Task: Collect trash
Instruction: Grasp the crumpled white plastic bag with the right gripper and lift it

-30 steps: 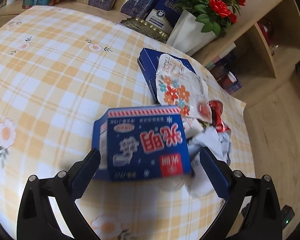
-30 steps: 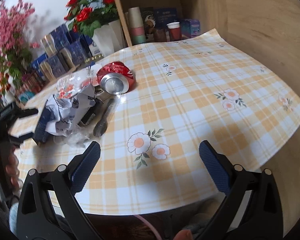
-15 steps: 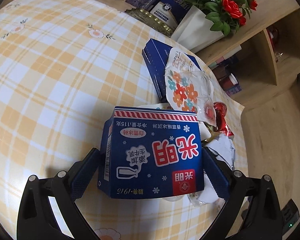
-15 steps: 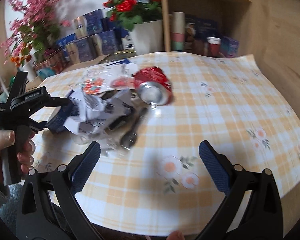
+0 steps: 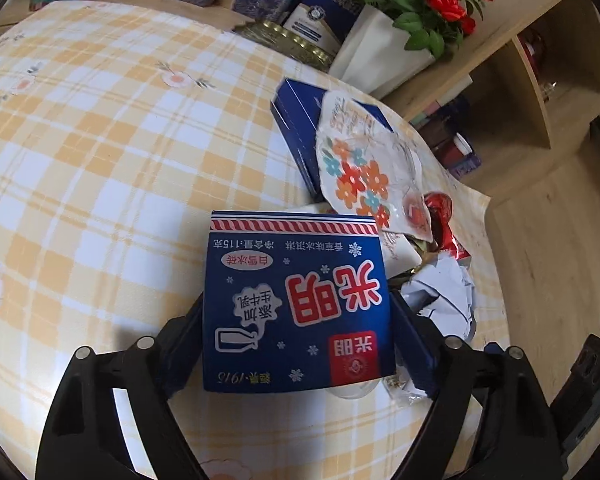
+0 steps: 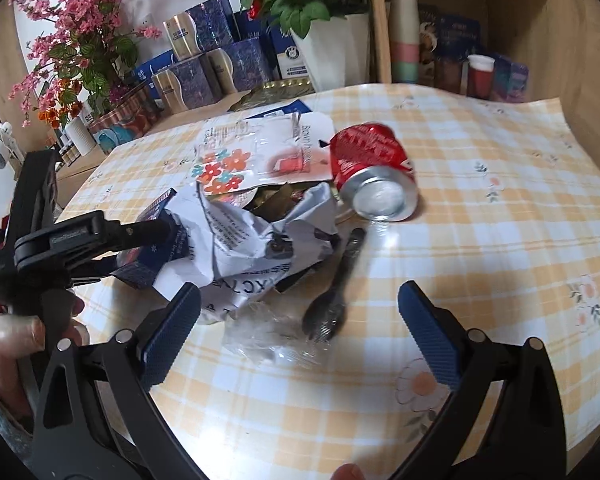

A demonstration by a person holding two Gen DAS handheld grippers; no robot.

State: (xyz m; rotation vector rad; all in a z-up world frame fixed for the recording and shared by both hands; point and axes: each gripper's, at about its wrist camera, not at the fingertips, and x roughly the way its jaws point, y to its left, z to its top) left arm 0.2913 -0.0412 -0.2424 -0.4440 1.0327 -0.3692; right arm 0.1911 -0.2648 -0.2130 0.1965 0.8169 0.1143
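My left gripper (image 5: 296, 340) is shut on a blue ice-cream carton (image 5: 296, 304) with red and white Chinese print, at the near edge of a trash pile. The pile holds a flowered plastic wrapper (image 5: 364, 172), crumpled white paper (image 6: 256, 240), a crushed red can (image 6: 374, 172), a black plastic fork (image 6: 336, 288) and clear plastic film (image 6: 272, 344). My right gripper (image 6: 298, 332) is open, its fingers either side of the fork and film. The left gripper also shows in the right wrist view (image 6: 156, 232), holding the carton (image 6: 160, 248).
The table has a yellow checked cloth (image 6: 500, 240). A flat blue box (image 5: 296, 120) lies under the wrapper. A white vase of red roses (image 6: 332, 48), blue boxes (image 6: 220, 60), pink flowers (image 6: 80, 32) and a wooden shelf with cups (image 6: 404, 40) stand behind.
My left gripper has closed onto the blue carton. My right gripper has moved left and closer to the pile, now around the fork and film.
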